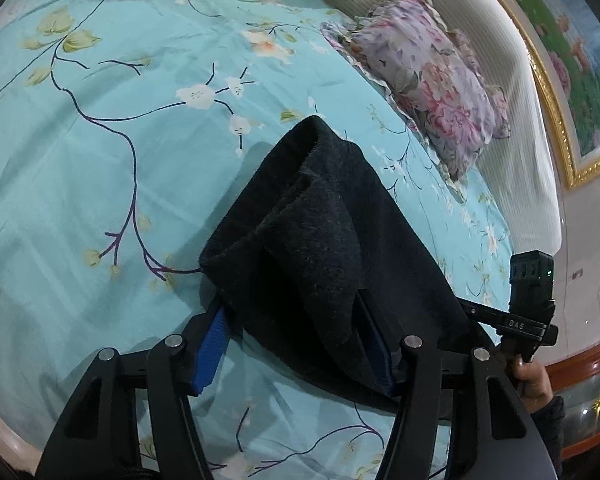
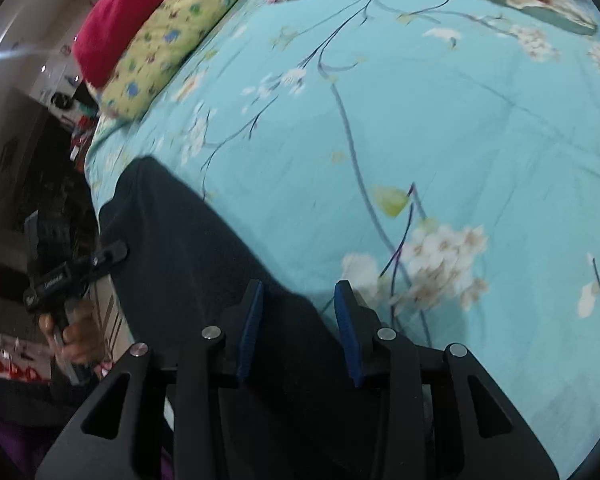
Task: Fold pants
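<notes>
While pants (image 1: 320, 248) drape left claw (image 1: 296, 344) — gripped | right claw (image 2: 300, 332) parted | pillow (image 1: 424, 80) beside.

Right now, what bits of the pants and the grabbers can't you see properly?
- Left view: the pants bunch up and cover the left gripper's fingertips, so any pinch is hidden.
- Left view: the right gripper is mostly cut off behind the pants.
- Right view: the pants run under the right gripper and off the bottom edge.
- Right view: the sheet is blurred, its flowers smeared.
</notes>
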